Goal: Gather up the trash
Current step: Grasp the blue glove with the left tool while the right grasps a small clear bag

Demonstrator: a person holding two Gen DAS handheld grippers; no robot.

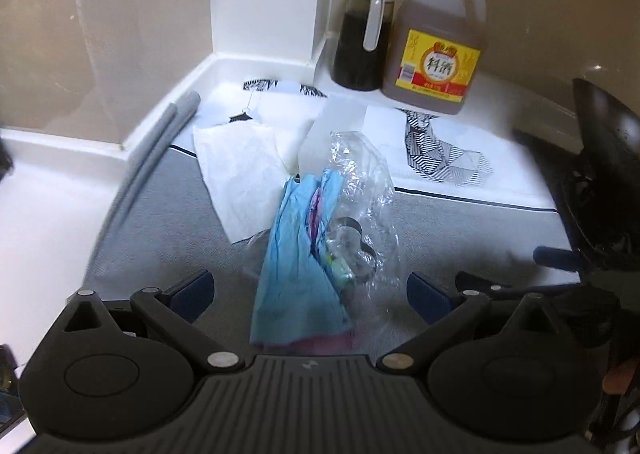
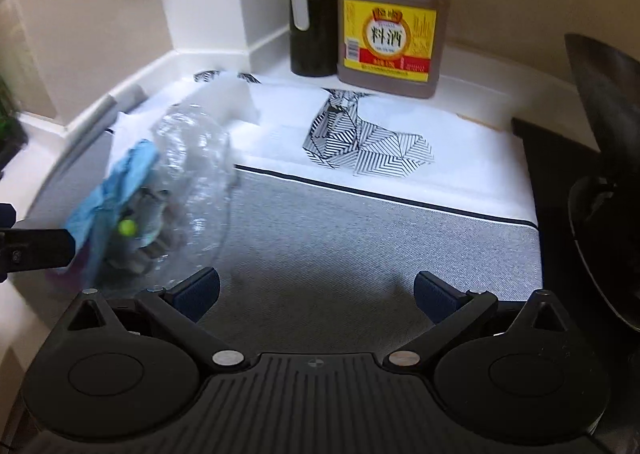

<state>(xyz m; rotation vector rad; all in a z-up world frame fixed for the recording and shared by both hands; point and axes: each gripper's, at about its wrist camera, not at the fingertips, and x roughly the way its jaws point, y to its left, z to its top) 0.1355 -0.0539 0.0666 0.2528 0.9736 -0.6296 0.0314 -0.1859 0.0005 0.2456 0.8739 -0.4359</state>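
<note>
Your left hand-held gripper (image 1: 310,290) is released, jaws wide, straddling the trash bundle (image 1: 300,266) without touching it. The bundle is crinkled clear plastic (image 1: 360,174) over a soft blue sheet (image 1: 288,254), with a pink edge at the near end, lying on the grey woven mat (image 1: 460,238). A creased white paper (image 1: 240,178) sits just behind it to the left.

Your right hand-held gripper (image 2: 316,292) is also released, empty, over bare mat (image 2: 360,238); the bundle (image 2: 160,194) is at its left, blurred.

Far side on the table (image 1: 52,206): an amber jug (image 1: 436,42) with a yellow cap and a yellow-red label reading "料酒", and beside it a dark dispenser bottle (image 1: 362,30) with a grey handle. A white cloth with black geometric line print (image 2: 368,146) lies in front of them.
</note>
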